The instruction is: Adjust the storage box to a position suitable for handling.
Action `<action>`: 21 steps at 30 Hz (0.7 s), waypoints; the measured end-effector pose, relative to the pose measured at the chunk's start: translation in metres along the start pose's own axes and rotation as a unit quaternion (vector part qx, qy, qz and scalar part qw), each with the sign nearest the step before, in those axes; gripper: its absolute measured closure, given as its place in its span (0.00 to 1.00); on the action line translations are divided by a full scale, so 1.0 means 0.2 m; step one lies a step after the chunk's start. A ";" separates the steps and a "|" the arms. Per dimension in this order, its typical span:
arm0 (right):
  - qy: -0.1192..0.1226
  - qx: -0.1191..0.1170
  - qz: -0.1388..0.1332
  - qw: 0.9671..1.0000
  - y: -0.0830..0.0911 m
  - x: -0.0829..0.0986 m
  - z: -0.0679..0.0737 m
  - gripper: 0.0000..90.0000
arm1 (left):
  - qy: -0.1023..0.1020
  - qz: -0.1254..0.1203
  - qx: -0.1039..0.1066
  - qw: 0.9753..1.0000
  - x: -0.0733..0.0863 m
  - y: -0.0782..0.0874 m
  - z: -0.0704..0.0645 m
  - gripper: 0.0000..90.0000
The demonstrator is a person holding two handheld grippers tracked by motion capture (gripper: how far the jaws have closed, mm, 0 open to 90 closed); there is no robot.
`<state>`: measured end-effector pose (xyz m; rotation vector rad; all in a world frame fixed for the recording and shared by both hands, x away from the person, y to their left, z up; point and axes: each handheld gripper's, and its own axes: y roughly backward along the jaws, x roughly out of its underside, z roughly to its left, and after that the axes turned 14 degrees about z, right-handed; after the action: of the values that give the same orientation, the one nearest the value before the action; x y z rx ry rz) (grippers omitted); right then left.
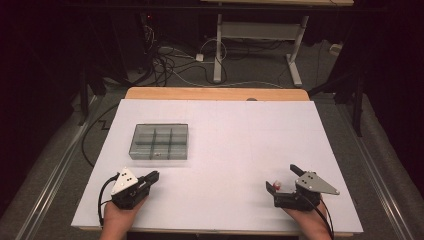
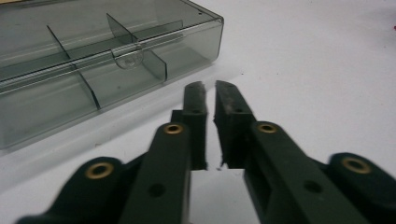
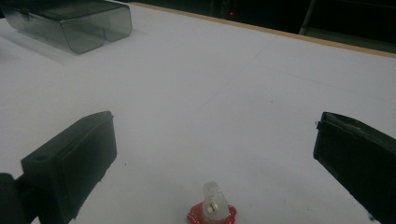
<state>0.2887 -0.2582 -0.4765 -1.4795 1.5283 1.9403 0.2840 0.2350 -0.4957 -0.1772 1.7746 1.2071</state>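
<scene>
**Both grippers at the near edge of the table; box closed, small red piece between the right jaws**

The table [image 1: 220,145] carries a flat, matte white sheet over a pale wooden top, whose edge shows as a strip along the far side.

A box [image 1: 159,141] of smoky grey, see-through plastic lies on the left half of the sheet. It is low and rectangular with rounded corners. Thin inner walls divide it into compartments, and the lid lies flat on top. In the left gripper view a small rounded clasp sits at the middle of its near long side [image 2: 128,58]. A small pale speck shows through the lid in a near compartment; what it is cannot be told.

The left gripper [image 1: 153,176] rests at the near left, held by a hand [image 1: 120,214], just short of the box. Its jaws are matte black, with brass-coloured rivets, and stand nearly together, only a thin slit between the worn tips. Nothing is held.

The right gripper [image 1: 284,178] rests at the near right, held by the other hand [image 1: 311,221], well apart from the box. Its blocky black jaws stand wide.

Between them, on the sheet, sits a small piece [image 3: 212,208]: a glossy red, irregular base with a clear, upright stub on top. Neither jaw touches it.
</scene>
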 end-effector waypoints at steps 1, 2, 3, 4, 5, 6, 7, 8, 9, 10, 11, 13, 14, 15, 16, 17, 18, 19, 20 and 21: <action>-0.001 0.000 -0.001 1.000 0.00 0.00 0.00 0.00 | 0.001 0.002 0.001 1.000 0.00 0.00 0.00 0.91; -0.002 0.000 -0.001 1.000 0.00 0.00 0.00 0.00 | 0.004 0.005 0.003 1.000 0.00 0.00 0.01 0.94; -0.003 0.000 0.000 1.000 0.00 0.00 0.00 0.00 | 0.008 0.007 0.003 1.000 -0.01 0.00 0.01 0.94; -0.003 -0.001 0.002 1.000 0.00 0.00 0.00 0.00 | 0.008 0.007 0.003 1.000 -0.01 0.00 0.01 0.95; -0.002 -0.001 0.003 1.000 0.00 0.00 0.00 0.00 | 0.012 0.007 0.006 1.000 -0.01 -0.01 0.01 0.97; -0.002 -0.001 0.003 1.000 0.00 0.00 0.00 0.00 | 0.012 0.008 0.007 1.000 -0.01 -0.01 0.01 0.97; -0.001 -0.001 0.003 1.000 0.00 0.00 0.00 0.00 | 0.012 0.008 0.007 1.000 -0.01 -0.01 0.01 0.97; -0.001 0.000 0.003 1.000 0.00 0.00 0.00 0.00 | 0.011 0.011 0.008 1.000 -0.01 -0.01 0.02 0.97; -0.001 0.000 0.002 1.000 0.00 0.00 0.00 0.00 | 0.011 0.011 0.008 1.000 -0.01 -0.01 0.02 0.97; 0.000 -0.001 0.001 1.000 0.00 0.00 0.00 0.00 | 0.014 0.012 0.008 1.000 -0.01 -0.01 0.02 0.97; 0.002 0.000 0.001 1.000 0.00 0.00 0.00 0.00 | 0.014 0.012 0.008 1.000 -0.01 -0.01 0.02 0.97; 0.000 0.000 0.001 1.000 0.00 0.00 0.00 0.00 | 0.016 0.010 0.009 1.000 -0.01 0.00 0.02 0.97; -0.001 0.000 0.000 1.000 0.00 0.00 0.00 0.00 | 0.016 0.010 0.009 1.000 -0.01 0.00 0.02 0.97; 0.000 0.000 0.000 1.000 0.01 0.00 0.00 0.00 | 0.013 0.010 0.005 1.000 -0.01 0.00 0.02 0.97; 0.001 0.000 0.000 1.000 0.01 0.00 0.01 0.00 | 0.007 0.013 -0.003 1.000 -0.01 0.01 0.01 0.97; 0.001 -0.001 0.000 1.000 0.01 0.00 0.01 0.00 | 0.008 0.014 -0.005 1.000 -0.01 0.02 0.02 0.97; 0.001 -0.002 0.000 1.000 0.01 0.00 0.01 0.00 | 0.012 0.013 -0.003 1.000 -0.02 0.02 0.02 0.97; 0.001 -0.004 0.001 1.000 0.00 0.00 0.01 0.00 | 0.012 0.013 -0.003 1.000 -0.02 0.02 0.02 0.97; 0.004 -0.004 0.001 1.000 0.00 -0.01 0.01 0.00 | 0.019 0.015 0.001 1.000 -0.02 0.03 0.04 0.97; 0.005 -0.005 0.002 1.000 0.00 -0.01 0.01 0.00 | 0.021 0.018 0.001 1.000 -0.02 0.03 0.05 0.97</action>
<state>0.2877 -0.2557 -0.4755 -1.4948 1.5290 1.9481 0.2879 0.2440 -0.4893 -0.1720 1.8221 1.2357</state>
